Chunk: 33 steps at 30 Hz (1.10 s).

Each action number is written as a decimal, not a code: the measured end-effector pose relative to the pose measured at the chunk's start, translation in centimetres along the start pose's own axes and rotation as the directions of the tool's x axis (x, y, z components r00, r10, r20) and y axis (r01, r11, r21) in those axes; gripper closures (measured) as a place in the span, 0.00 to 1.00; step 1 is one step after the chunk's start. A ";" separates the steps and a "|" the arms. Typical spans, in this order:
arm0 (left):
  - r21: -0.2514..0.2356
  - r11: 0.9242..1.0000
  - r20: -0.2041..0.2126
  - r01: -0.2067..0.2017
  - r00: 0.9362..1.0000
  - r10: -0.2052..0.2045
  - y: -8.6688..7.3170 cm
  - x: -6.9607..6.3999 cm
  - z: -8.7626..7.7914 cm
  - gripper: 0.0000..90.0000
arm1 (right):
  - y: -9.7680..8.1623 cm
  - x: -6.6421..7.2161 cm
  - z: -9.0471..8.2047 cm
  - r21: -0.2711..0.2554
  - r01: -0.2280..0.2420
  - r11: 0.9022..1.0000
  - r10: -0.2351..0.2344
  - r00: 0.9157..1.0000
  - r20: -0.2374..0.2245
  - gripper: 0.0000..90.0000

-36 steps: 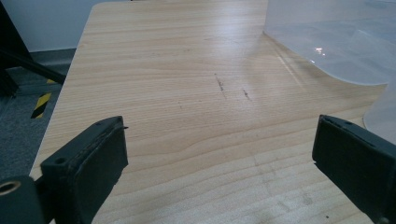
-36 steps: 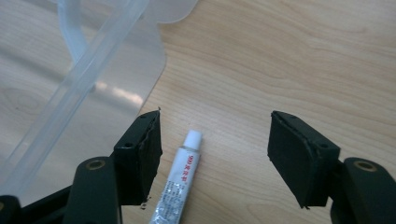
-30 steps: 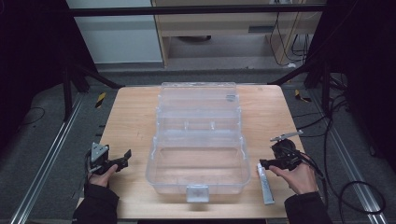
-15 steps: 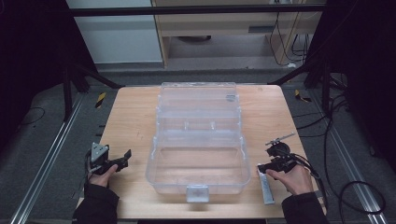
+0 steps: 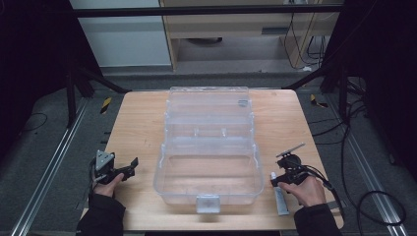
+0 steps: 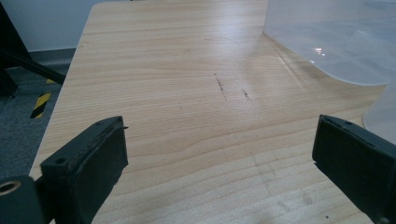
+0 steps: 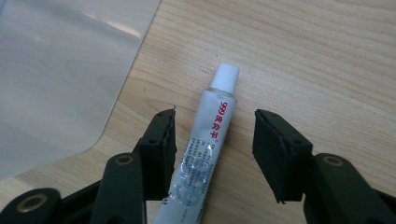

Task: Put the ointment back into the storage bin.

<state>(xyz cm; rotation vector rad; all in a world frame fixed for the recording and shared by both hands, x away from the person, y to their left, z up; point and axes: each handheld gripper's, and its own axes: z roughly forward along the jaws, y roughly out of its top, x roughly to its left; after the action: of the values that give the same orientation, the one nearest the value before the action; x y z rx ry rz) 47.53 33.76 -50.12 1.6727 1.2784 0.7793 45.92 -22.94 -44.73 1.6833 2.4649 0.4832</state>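
A: What sits nearest the person?

B: On the pale wooden table [image 5: 142, 128], the right gripper [image 7: 215, 135] straddles a small white tube with a white cap and red print [image 7: 205, 144]. Its jaws are partly spread; one pad touches the tube's side, the other stands clear. The tube lies flat at the table's near right edge, just beside the box.

A: And the left gripper [image 6: 219, 154]?

B: Jaws wide apart over bare wood at the near left, holding nothing.

A: Farther out?

B: A clear plastic hinged storage box [image 5: 209, 162] stands open in the middle, lid laid back toward the far edge. Beyond that lies grey floor [image 5: 29, 147] with cables.
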 end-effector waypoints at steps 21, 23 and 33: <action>0.000 1.000 0.003 0.000 1.000 0.000 0.0 0.0 0.0 0.03 | 0.6 0.4 1.8 0.078 0.021 0.997 -0.023 1.000 0.014 0.72; 0.000 1.000 0.003 0.000 1.000 0.000 0.0 0.0 0.0 0.03 | 0.7 0.5 1.9 0.086 0.023 0.996 -0.024 1.000 0.011 0.73; 0.000 1.000 0.004 0.000 1.000 0.000 0.0 0.0 0.0 0.03 | 0.8 0.8 2.3 0.106 0.055 0.993 -0.057 0.998 0.013 0.77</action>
<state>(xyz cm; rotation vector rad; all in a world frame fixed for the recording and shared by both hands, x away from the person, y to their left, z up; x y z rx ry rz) 47.53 33.77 -50.13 1.6734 1.2752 0.7764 46.96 -21.53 -46.58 1.6431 2.5605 0.3381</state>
